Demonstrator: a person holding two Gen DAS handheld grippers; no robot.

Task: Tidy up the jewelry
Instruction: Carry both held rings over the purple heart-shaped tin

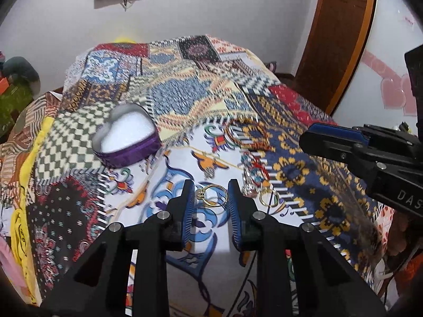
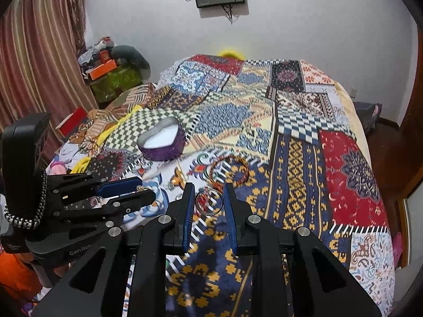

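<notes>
A purple heart-shaped box point(image 1: 127, 138) with white foam inside sits open on the patterned bedspread; it also shows in the right wrist view point(image 2: 162, 142). My left gripper point(image 1: 210, 187) is open, its jaws either side of a gold ring with a stone point(image 1: 212, 195) lying on the cloth. A second gold ring point(image 1: 268, 198) and a small beaded piece point(image 1: 251, 174) lie just right of it. A red beaded bracelet point(image 1: 247, 134) lies beyond. My right gripper point(image 2: 208, 192) is open around a silver ring point(image 2: 208, 202). The bracelet point(image 2: 230, 170) lies ahead of it.
The bedspread point(image 2: 304, 158) covers a bed that drops off at the right. The right gripper point(image 1: 370, 155) enters the left wrist view from the right; the left gripper point(image 2: 105, 192) shows at left in the right wrist view. Clutter and boxes point(image 2: 111, 71) stand by a curtain at left.
</notes>
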